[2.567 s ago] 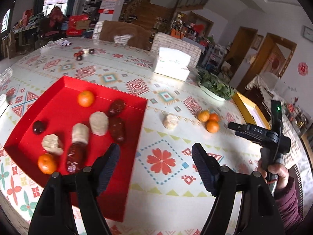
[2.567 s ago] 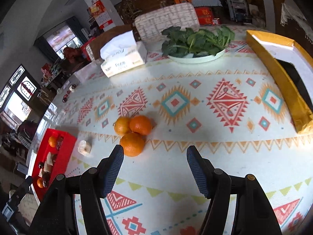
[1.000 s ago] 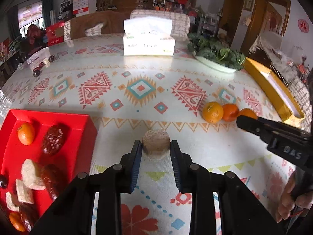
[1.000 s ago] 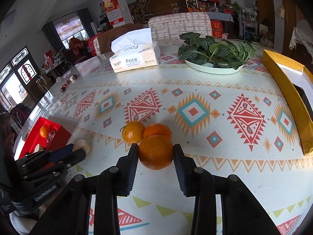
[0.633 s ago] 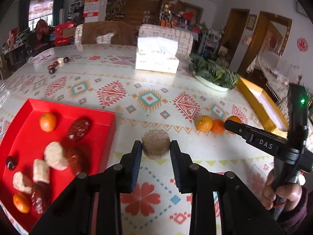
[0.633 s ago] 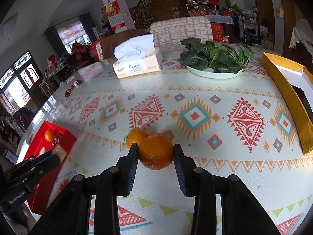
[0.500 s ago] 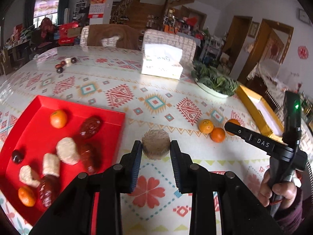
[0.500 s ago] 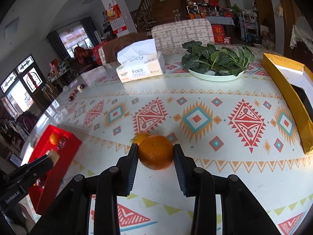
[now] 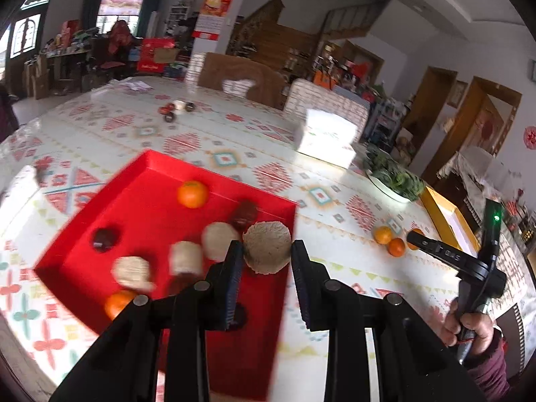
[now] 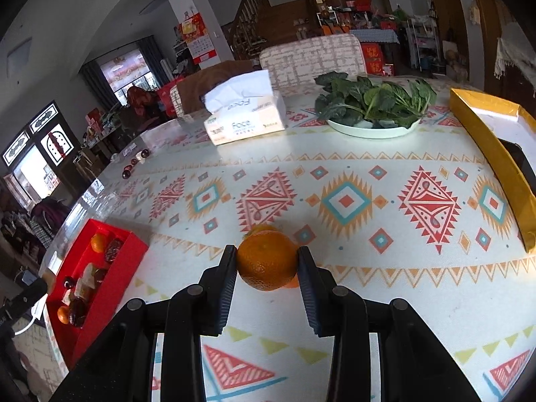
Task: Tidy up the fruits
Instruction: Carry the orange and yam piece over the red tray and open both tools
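Right wrist: orange (image 10: 267,260) between jaws

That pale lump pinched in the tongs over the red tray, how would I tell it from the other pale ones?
Start at the red tray on the patterned table. Pale chunks, dark fruits and small oranges lie on its floor. The pale chunk you mean is the only one off the floor: it is clamped in the left gripper over the tray's right side, its rough round face turned to the camera.
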The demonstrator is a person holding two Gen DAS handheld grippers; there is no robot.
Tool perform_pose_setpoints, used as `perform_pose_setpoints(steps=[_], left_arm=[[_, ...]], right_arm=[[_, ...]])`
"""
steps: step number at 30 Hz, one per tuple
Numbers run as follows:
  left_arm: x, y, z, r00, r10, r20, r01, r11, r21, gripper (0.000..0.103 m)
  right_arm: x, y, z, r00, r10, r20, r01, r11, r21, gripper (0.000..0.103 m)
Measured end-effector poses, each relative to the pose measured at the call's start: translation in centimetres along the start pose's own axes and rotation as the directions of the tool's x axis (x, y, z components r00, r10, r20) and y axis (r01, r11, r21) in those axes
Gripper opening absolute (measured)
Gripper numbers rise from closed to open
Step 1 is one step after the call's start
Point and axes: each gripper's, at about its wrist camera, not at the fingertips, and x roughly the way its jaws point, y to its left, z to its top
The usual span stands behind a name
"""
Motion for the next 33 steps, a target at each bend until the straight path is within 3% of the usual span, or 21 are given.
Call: perform_pose_setpoints(steps=[10,20,25,33], left_arm=[[-2.4,8.0,-0.4,0.997,0.072,0.030,-0.066,0.986,-0.152,0.029],[-2.0,11.5,-1.2,0.997,0.080,0.009,-0.077,0.976,-0.206,0.029],[-1.8,12.9,-1.5,0.997,0.073,0.011,-0.068,0.971,-0.229,0.029],[-0.8,13.9,-1.8,0.999,0.049,-0.005,-0.049,0.969,-0.243,0.029]], right_arm=[[-0.5,7.1,-0.4,0.992,0.110,-0.058,-0.114,0.991,-0.070,0.040],[2.0,18.0,-3.7,0.954,0.238,-0.184,-0.275,0.937,-0.216,0.040],[3.4,21.2,-5.2,0.942,0.244,-0.230,-0.302,0.915,-0.267,0.040],[4.8,23.9,-6.3,0.942,0.220,-0.254,-0.298,0.897,-0.326,0.040]])
